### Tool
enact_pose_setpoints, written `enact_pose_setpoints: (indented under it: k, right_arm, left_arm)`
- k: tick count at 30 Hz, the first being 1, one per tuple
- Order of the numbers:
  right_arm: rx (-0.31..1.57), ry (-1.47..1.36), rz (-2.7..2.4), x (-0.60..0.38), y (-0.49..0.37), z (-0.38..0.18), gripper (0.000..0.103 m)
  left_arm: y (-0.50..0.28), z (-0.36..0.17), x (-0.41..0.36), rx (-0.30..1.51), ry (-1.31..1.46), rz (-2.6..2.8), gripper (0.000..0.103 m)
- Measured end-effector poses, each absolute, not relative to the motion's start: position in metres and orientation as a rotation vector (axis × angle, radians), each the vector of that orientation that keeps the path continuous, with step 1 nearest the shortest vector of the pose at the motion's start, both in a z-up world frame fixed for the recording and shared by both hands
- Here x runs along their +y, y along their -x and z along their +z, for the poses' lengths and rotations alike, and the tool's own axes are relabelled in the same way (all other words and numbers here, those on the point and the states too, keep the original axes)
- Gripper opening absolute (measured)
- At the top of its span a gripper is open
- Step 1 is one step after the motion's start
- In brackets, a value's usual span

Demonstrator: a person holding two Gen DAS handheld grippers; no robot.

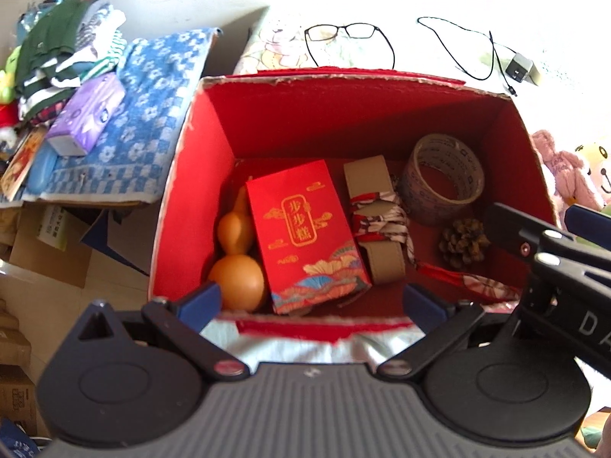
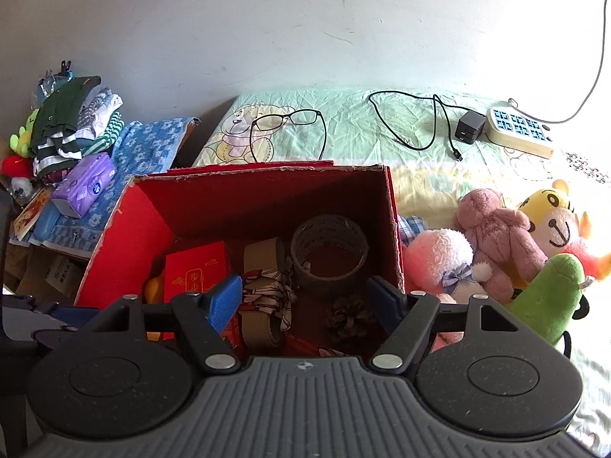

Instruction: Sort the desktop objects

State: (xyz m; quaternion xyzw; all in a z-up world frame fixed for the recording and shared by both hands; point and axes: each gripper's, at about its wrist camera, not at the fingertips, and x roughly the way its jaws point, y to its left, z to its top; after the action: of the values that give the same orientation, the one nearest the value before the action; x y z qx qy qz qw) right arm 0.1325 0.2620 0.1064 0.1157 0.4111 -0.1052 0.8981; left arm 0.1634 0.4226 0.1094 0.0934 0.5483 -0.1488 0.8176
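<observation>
An open red box (image 1: 214,160) (image 2: 126,244) holds a red packet (image 1: 305,233) (image 2: 193,267), an orange gourd (image 1: 236,259), a tan band wrapped in patterned ribbon (image 1: 376,221) (image 2: 263,297), a tape roll (image 1: 443,179) (image 2: 330,248) and a pine cone (image 1: 464,244) (image 2: 349,318). My left gripper (image 1: 313,303) hangs open over the box's near rim, holding nothing. Beside it on the right, my right gripper (image 2: 305,297) is open over the box, empty. It shows in the left wrist view as a black frame (image 1: 550,244).
Black glasses (image 2: 286,122) (image 1: 343,34), a cable with charger (image 2: 467,129) (image 1: 519,66) and a power strip (image 2: 519,131) lie on the bedsheet behind the box. Plush toys (image 2: 500,236) crowd the right. A purple tissue pack (image 2: 84,185) (image 1: 88,114) on a blue towel and folded clothes sit left.
</observation>
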Motion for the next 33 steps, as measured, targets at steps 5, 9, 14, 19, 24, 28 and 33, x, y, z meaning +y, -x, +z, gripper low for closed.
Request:
enact_pose_setpoints:
  k: [5, 9, 14, 19, 24, 28, 33]
  right_arm:
    - [0.839, -0.234, -0.182, 0.260, -0.111, 0.111, 0.075]
    - [0.831, -0.222, -0.158, 0.261, -0.094, 0.112, 0.075]
    - [0.836, -0.208, -0.125, 0.264, -0.074, 0.105, 0.075]
    - [0.869, -0.204, -0.116, 0.263, -0.059, 0.088, 0.075]
    - [0.914, -0.204, -0.128, 0.263, -0.053, 0.072, 0.075]
    - [0.938, -0.200, -0.134, 0.267, -0.052, 0.064, 0.075]
    - [0.975, -0.225, -0.144, 0.273, -0.057, 0.055, 0.075]
  left_arm:
    - [-0.137, 0.118, 0.423, 1.155, -0.184, -0.295, 0.102]
    - [-0.116, 0.118, 0.423, 1.149, -0.178, -0.269, 0.102]
    - [-0.094, 0.106, 0.423, 1.184, -0.169, -0.242, 0.102]
    - [-0.075, 0.089, 0.421, 1.218, -0.181, -0.227, 0.102]
    - [-0.065, 0.071, 0.422, 1.247, -0.200, -0.209, 0.102]
    - [-0.064, 0.062, 0.426, 1.271, -0.213, -0.205, 0.102]
    - [-0.067, 0.054, 0.432, 1.296, -0.236, -0.221, 0.102]
